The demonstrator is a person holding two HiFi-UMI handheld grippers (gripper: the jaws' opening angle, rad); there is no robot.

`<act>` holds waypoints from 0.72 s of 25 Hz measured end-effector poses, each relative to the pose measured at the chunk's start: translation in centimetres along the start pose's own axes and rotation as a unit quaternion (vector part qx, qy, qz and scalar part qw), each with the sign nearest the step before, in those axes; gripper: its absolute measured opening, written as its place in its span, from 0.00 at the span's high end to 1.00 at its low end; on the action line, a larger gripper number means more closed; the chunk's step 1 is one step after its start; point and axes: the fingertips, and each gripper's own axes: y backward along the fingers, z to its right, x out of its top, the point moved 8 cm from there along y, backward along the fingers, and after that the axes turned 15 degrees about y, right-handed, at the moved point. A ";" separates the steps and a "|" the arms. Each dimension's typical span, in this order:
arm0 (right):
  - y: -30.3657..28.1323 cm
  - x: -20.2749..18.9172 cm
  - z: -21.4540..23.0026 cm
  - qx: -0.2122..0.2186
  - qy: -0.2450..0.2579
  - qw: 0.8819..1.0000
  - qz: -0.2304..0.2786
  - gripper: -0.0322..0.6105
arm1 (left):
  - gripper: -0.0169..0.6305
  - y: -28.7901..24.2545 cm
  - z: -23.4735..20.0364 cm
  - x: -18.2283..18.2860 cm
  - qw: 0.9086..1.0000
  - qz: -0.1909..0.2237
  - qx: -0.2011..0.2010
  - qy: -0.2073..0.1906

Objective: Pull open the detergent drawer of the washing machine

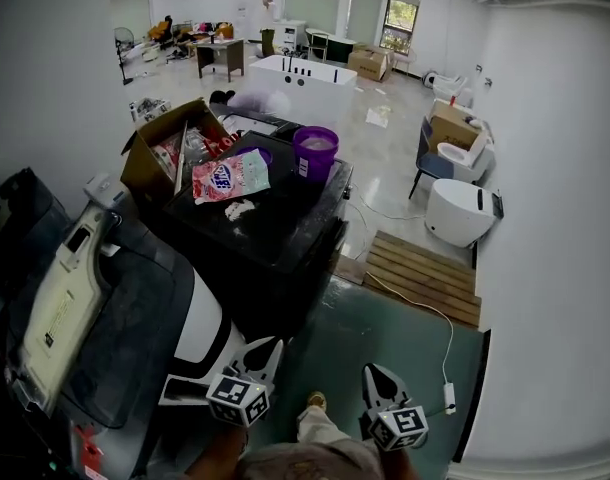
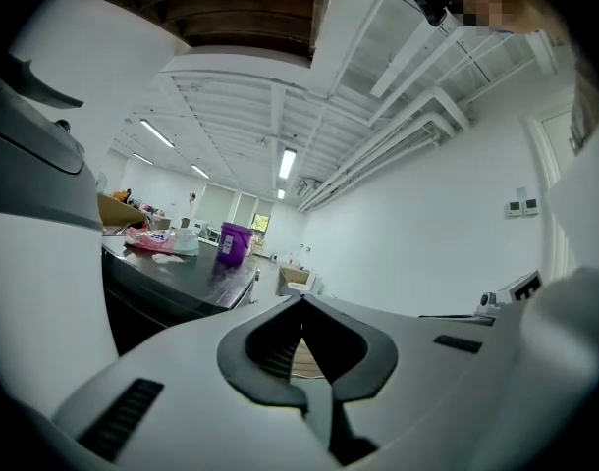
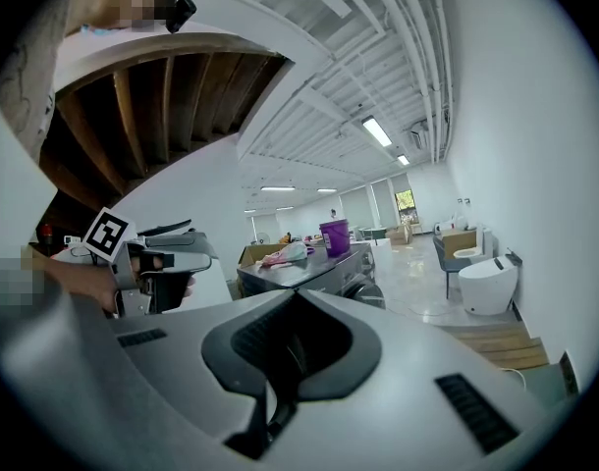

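Head view puts both tools low at the bottom edge, close to the person. The left gripper (image 1: 262,356) and the right gripper (image 1: 381,380) point ahead over the dark floor (image 1: 385,338). Each has its jaws closed together with nothing between them; the two gripper views confirm it, tips meeting on empty air.

The washing machine (image 1: 285,233), black-topped, stands ahead and left of centre, well apart from both grippers. Its top carries a purple bucket (image 1: 315,153) and a pink detergent bag (image 1: 230,178), with a cardboard box (image 1: 150,163) at the far left edge. The right gripper view catches the machine's front and part of its round door (image 3: 366,287). The detergent drawer cannot be picked out in any view; I would expect it in the strip above that door.

So the step in hand is the approach, and it looks barely begun. To do it well:

- Get round to face the front squarely, so the drawer's face can be seen before reaching.
- Choose one gripper and part its jaws before it arrives — shut tips can only poke at the panel.
- Come in level and seat one jaw in the pull recess, then close gently.
- Draw straight back along the drawer's own line. A sideways or downward tug is likely to bind it.
- Keep the other gripper clear of the door and of the clutter on top.
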 end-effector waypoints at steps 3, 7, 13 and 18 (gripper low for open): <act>-2.3 0.7 2.1 0.009 -0.010 1.000 0.002 0.95 | 0.94 -2.2 -0.2 0.6 1.000 -0.001 0.008 -0.004; -5.1 0.4 4.8 0.027 -0.004 1.000 0.001 0.95 | 0.94 -4.8 -0.9 1.0 0.999 -0.005 0.031 -0.014; -9.0 0.5 8.3 0.054 -0.007 0.999 0.000 0.95 | 0.94 -8.3 -1.3 2.2 0.998 0.011 0.055 -0.013; -11.5 1.2 10.5 0.068 -0.020 0.997 0.004 0.95 | 0.94 -10.6 -1.3 2.9 0.997 0.027 0.071 -0.006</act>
